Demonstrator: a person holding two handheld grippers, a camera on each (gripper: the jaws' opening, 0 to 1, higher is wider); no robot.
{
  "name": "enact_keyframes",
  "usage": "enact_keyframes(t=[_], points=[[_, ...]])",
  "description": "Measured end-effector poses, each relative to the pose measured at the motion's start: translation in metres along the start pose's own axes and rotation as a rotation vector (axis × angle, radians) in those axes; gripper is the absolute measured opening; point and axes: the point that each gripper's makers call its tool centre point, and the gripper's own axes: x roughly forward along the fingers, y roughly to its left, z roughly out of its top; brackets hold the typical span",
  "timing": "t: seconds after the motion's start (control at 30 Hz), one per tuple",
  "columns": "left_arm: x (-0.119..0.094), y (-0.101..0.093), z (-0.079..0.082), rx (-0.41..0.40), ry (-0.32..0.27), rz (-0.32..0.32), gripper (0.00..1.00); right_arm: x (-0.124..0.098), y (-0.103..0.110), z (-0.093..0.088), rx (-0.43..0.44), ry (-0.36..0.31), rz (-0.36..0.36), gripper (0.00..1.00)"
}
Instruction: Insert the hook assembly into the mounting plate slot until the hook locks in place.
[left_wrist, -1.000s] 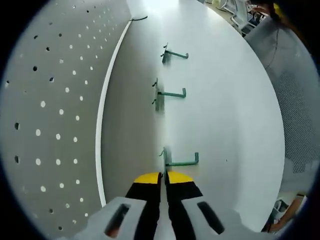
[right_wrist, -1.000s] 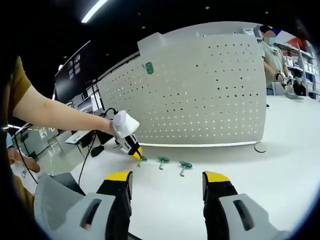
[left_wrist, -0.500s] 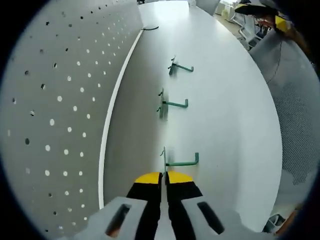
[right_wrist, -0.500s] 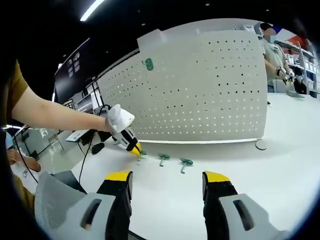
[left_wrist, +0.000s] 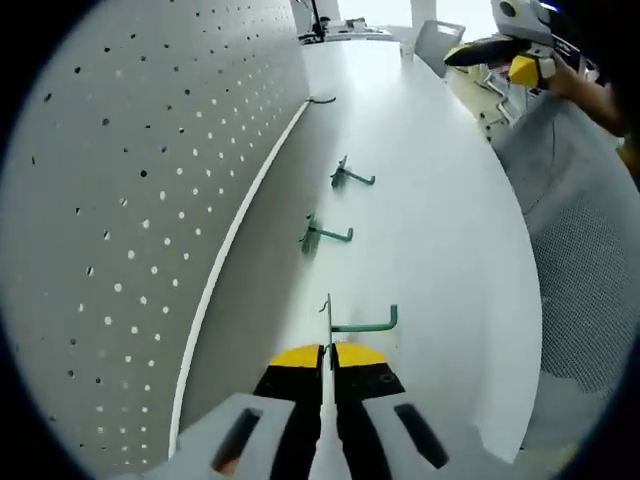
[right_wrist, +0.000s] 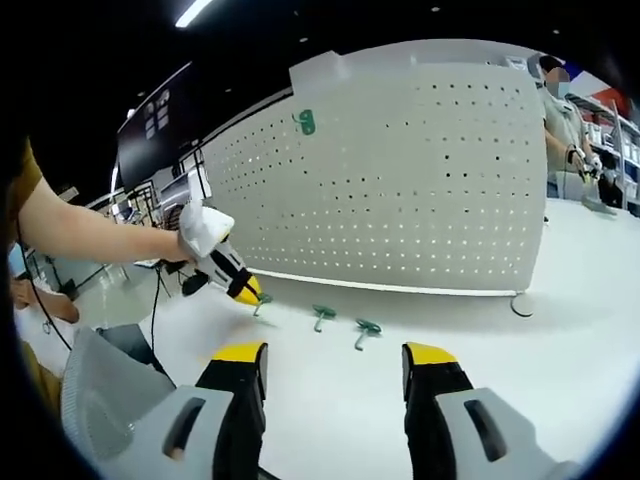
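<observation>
L claw (left_wrist: 328, 358): jaws together, clamped on the thin backplate of a green hook (left_wrist: 352, 322), which is lifted just off the white worktop (left_wrist: 440, 240) w/ its arm sticking out to the right. Beyond it, two more green hooks (left_wrist: 324, 235) (left_wrist: 350, 177) lie on the worktop in a row along the foot of the pegboard (left_wrist: 140, 200). The pegboard is grey-white, perforated, standing upright on the left.

R claw (right_wrist: 332, 358): jaws wide apart, nothing between them, hovering over the worktop. In the right gripper view the L claw holds its hook at approx the pegboard's base, near the board's left end. One small green piece (right_wrist: 305, 122) hangs high on the pegboard.
</observation>
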Motion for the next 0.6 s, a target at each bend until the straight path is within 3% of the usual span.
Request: enact_keyframes(t=[0.23, 0.4, 0.6], points=[[-0.022, -0.014, 0.019, -0.116, -0.161, 0.047, 0.02, 0.000, 0.009, -0.001, -0.018, 0.009, 0.037, 0.51], [-0.035, -0.026, 0.028, -0.124, -0.202, 0.073, 0.02, -0.001, 0.012, 0.002, -0.037, 0.008, 0.058, 0.50], [-0.058, -0.032, 0.054, -0.178, -0.324, 0.123, 0.03, -0.003, 0.015, 0.010, -0.065, 0.000, 0.080, 0.50]])
